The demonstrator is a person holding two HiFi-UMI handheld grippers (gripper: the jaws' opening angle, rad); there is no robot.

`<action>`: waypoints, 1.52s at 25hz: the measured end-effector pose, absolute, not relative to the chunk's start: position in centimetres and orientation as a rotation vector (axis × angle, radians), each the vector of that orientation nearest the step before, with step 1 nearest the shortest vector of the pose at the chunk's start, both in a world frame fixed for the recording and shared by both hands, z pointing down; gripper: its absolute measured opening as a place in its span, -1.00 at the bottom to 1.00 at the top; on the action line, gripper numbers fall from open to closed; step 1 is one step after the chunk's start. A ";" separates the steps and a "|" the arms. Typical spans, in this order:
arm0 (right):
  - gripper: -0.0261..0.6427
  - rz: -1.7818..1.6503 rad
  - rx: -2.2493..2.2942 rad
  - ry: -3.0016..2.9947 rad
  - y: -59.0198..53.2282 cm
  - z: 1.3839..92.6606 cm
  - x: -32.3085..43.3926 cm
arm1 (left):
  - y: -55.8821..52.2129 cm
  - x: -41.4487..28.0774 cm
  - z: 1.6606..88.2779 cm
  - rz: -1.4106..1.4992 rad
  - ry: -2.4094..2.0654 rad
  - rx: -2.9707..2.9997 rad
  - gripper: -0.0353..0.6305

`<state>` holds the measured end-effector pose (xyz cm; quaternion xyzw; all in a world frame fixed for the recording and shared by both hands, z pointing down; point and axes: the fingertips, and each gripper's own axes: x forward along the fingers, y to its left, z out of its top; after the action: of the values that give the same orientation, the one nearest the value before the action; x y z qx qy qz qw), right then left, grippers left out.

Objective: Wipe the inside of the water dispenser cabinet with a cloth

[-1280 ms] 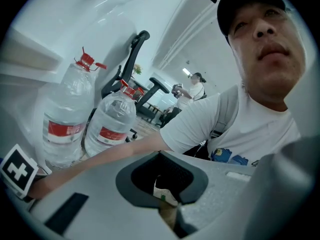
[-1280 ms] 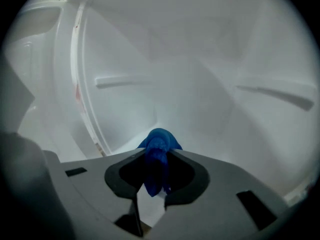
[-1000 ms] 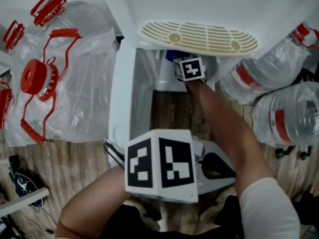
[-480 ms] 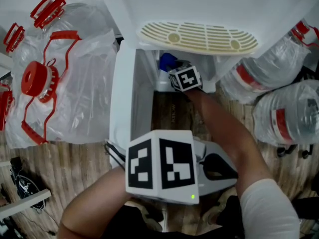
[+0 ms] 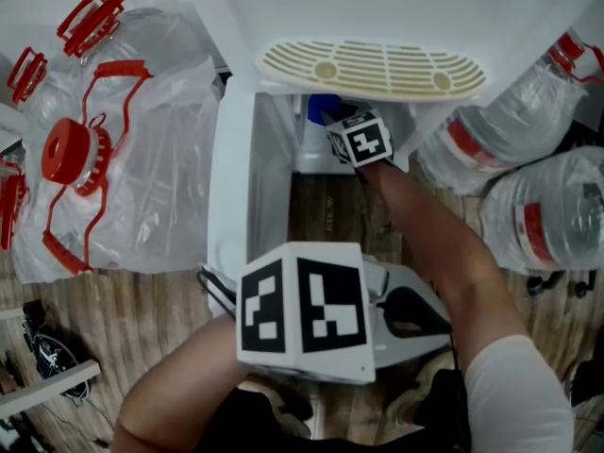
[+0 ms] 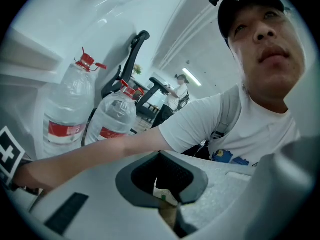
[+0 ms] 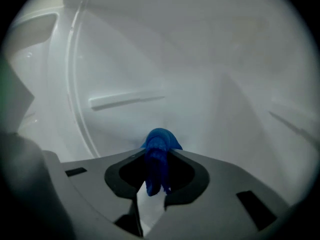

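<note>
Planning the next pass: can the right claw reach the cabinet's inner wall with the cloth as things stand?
Likely yes. The right claw, shut on the blue cloth, is inside the cabinet with its door open; nothing shows between cloth and the white wall ahead.

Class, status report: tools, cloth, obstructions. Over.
Right tool shut on crumpled blue cloth, inside white dispenser cabinet. Left tool shut, empty, outside. No obstruction seen.

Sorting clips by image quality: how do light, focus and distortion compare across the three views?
Head view: even light, sharp. Left gripper view: strong fisheye bending, dark corners. Right gripper view: dim, hazy cabinet interior; only the blue cloth in the right tool reads clearly.
</note>
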<state>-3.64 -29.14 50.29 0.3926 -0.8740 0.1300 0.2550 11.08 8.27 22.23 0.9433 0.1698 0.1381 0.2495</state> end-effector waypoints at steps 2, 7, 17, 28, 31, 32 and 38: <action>-0.67 0.331 1.098 -2.380 -30.5 49.0 -4.0 | 8.2 11.0 22.2 0.371 0.460 2.568 -0.88; -0.67 0.185 1.074 -2.406 -31.3 46.6 -6.0 | 8.3 11.0 22.1 0.370 0.463 2.566 -0.88; -0.67 0.080 0.871 -2.536 -24.4 45.3 -7.1 | 8.3 11.0 22.2 0.374 0.468 2.565 -0.88; -0.67 0.015 1.026 -2.514 -28.3 42.1 -4.5 | 8.0 11.1 22.3 0.378 0.447 2.564 -0.88; -0.67 -0.057 1.009 -2.507 -29.3 41.1 -5.4 | 8.0 11.1 22.2 0.372 0.447 2.566 -0.88; -0.67 -0.081 0.994 -2.504 -29.4 41.0 -5.8 | 8.0 11.1 22.2 0.371 0.447 2.567 -0.88; -0.67 -0.150 0.919 -2.534 -27.1 40.6 -7.1 | 8.1 11.1 22.2 0.371 0.451 2.568 -0.88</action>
<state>-7.08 -27.07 40.65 0.3322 -0.9158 -0.0543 0.2191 11.10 8.05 22.21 0.9439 0.1659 0.1362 0.2511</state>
